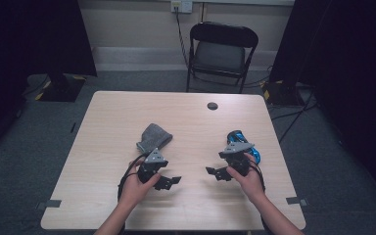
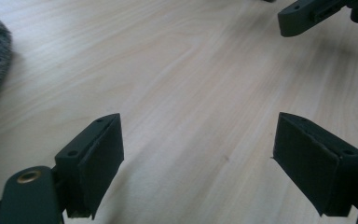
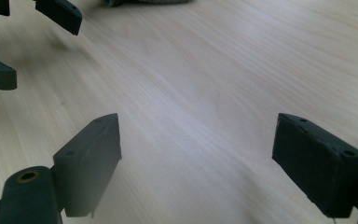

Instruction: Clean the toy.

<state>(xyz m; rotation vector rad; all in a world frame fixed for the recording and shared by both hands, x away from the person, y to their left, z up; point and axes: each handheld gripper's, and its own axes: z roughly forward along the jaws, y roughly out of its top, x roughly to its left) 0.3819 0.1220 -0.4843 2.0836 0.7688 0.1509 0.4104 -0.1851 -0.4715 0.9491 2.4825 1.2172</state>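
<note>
Your left gripper and right gripper: jaws spread, empty, facing over bare pale wooden table. Nearby: grey knitted sock, blue coiled cable.

claws: 2 | grey sock: 1 | blue thing: 1 | chair: 1 | table: 1

A black folding chair stands behind the wooden table
</note>
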